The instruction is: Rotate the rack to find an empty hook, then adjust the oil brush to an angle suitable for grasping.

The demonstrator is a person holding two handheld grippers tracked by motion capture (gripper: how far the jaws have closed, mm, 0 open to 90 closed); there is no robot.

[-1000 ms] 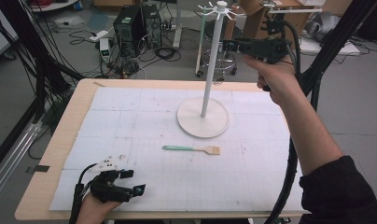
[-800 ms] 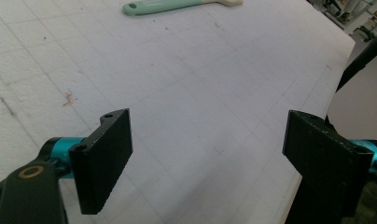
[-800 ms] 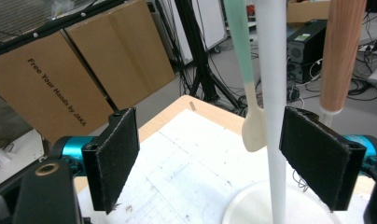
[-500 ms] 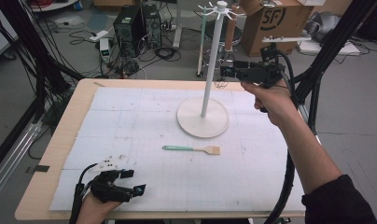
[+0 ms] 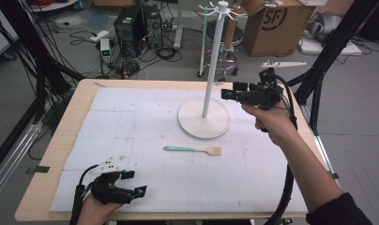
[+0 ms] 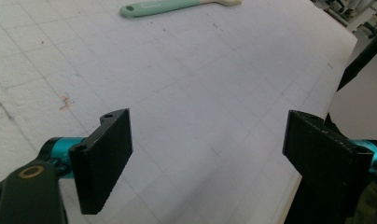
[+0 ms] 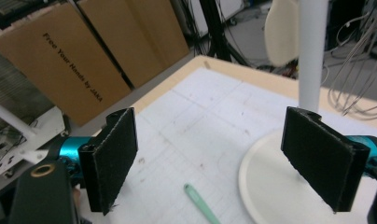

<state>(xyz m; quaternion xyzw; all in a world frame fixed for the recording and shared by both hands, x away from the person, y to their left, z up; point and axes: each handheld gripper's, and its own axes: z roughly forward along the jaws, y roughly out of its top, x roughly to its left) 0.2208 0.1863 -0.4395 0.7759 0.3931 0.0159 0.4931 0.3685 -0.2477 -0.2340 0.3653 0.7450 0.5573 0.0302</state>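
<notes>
A small spatula (image 5: 192, 150) with a mint-green handle and a pale head lies flat on the white mat, in front of a white peg stand (image 5: 211, 61) whose round base (image 5: 204, 118) sits mid-table. My right gripper (image 5: 226, 94) hovers open just right of the pole, above the base's right side, jaws pointing left and holding nothing. In the right gripper view its jaws (image 7: 207, 140) frame the mat, with the pole (image 7: 312, 51) and the spatula's handle tip (image 7: 200, 203) beyond. My left gripper (image 5: 134, 183) rests open at the near left edge. In its view (image 6: 207, 135) the spatula (image 6: 168, 5) lies far ahead.
A white gridded mat (image 5: 131, 117) covers the wooden table (image 5: 70, 122). Black frame posts (image 5: 328, 51) stand at both sides. Cardboard boxes (image 5: 272, 23), a computer tower (image 5: 129, 23) and loose cables lie on the floor behind. The right gripper's cable (image 5: 288, 187) hangs beside the forearm.
My right gripper has come down from near the stand's top to low beside the pole, still open. The left gripper and the spatula have not moved.
</notes>
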